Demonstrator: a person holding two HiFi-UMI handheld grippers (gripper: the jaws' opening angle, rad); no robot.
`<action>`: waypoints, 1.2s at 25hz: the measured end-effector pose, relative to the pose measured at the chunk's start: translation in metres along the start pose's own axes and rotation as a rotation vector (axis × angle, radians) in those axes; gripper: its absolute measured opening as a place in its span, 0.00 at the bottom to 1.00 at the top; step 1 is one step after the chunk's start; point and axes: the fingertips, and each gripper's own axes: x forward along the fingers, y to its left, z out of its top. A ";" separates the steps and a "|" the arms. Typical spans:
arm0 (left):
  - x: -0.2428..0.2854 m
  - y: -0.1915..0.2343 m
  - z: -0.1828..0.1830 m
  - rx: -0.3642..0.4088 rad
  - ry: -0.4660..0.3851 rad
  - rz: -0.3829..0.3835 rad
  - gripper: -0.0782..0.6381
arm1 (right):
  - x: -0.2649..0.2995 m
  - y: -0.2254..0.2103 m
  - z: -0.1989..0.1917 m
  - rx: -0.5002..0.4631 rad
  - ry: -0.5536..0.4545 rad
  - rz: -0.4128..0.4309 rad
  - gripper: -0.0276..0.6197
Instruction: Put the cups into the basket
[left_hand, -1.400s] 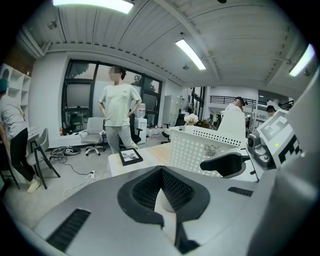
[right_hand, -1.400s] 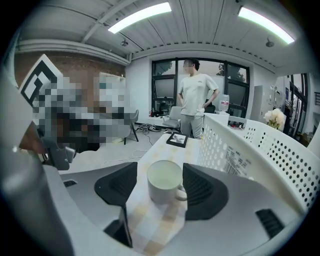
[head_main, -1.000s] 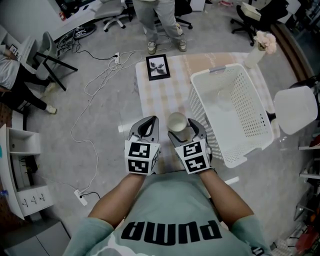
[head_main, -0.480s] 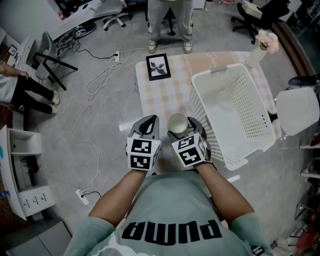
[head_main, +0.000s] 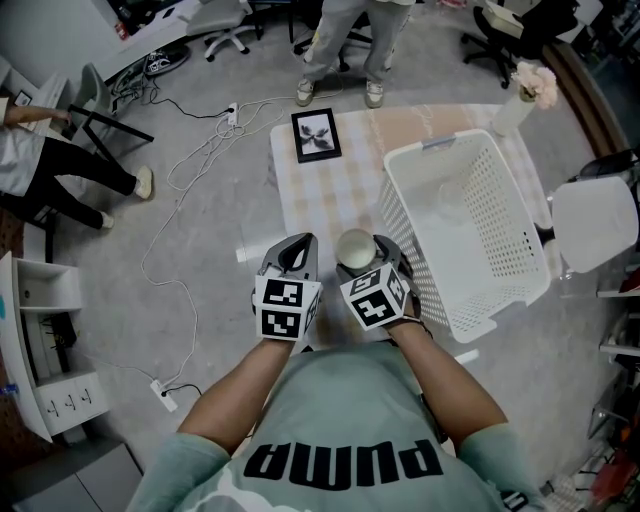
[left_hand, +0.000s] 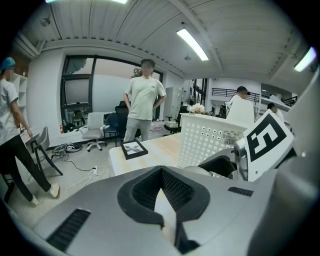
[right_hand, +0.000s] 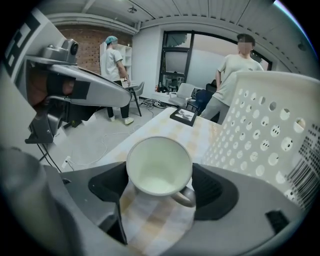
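While the white plastic basket fills the right of the checked tablecloth, the right gripper beside it has just been spreading its jaws wide. A white mug stands upright on the cloth between them. The left gripper, alongside, has its jaws pinched together on nothing.

Cup base hiding behind the right hand-held gripper in the head view, basket running off the right gripper view's edge, its barcode label being too small to read, standing person being cropped at the head view's top edge
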 end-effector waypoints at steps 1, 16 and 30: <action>0.000 0.000 -0.001 0.000 0.001 -0.001 0.11 | 0.000 0.000 0.001 -0.002 -0.005 -0.001 0.62; -0.006 0.001 -0.005 0.000 0.002 -0.010 0.11 | -0.014 0.003 0.006 0.008 -0.062 -0.010 0.62; -0.032 -0.005 0.002 -0.025 -0.041 -0.023 0.11 | -0.102 0.013 0.059 0.065 -0.249 -0.004 0.62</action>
